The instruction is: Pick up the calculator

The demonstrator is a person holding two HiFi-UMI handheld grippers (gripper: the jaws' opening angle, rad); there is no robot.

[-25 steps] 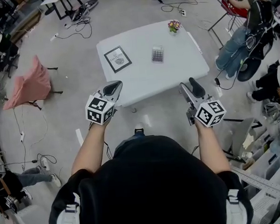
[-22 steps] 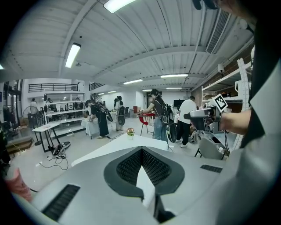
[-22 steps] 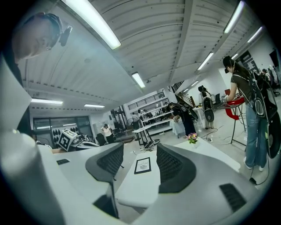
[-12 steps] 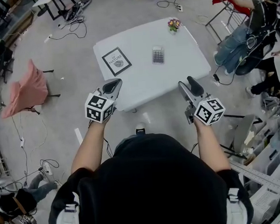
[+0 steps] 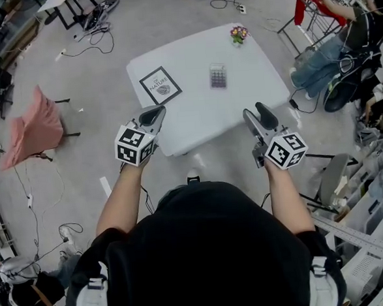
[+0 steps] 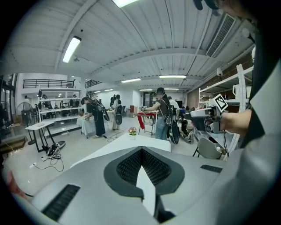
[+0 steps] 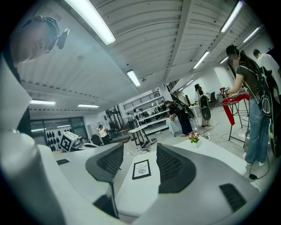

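The calculator (image 5: 218, 76) lies flat on the white table (image 5: 195, 113), right of the middle. Both grippers hover short of the table's near edge, well apart from the calculator. In the head view my left gripper (image 5: 151, 115) is shut and empty, out in front of the table's near left corner. My right gripper (image 5: 258, 118) is open and empty by the near right corner. In the left gripper view the left gripper (image 6: 141, 152) has its pads meeting at the tip. The right gripper (image 7: 139, 154) shows a gap between its jaws. Neither gripper view shows the calculator.
A framed print (image 5: 160, 84) lies on the table's left part, and the print (image 7: 141, 169) also shows between the right jaws. A small flower pot (image 5: 238, 34) stands at the far edge. A pink-draped chair (image 5: 36, 127) is left; seated people (image 5: 332, 54) and shelving (image 5: 367, 235) right.
The table has drifted slightly left in the head view as the camera shifted. Both grippers keep the same pose and place.
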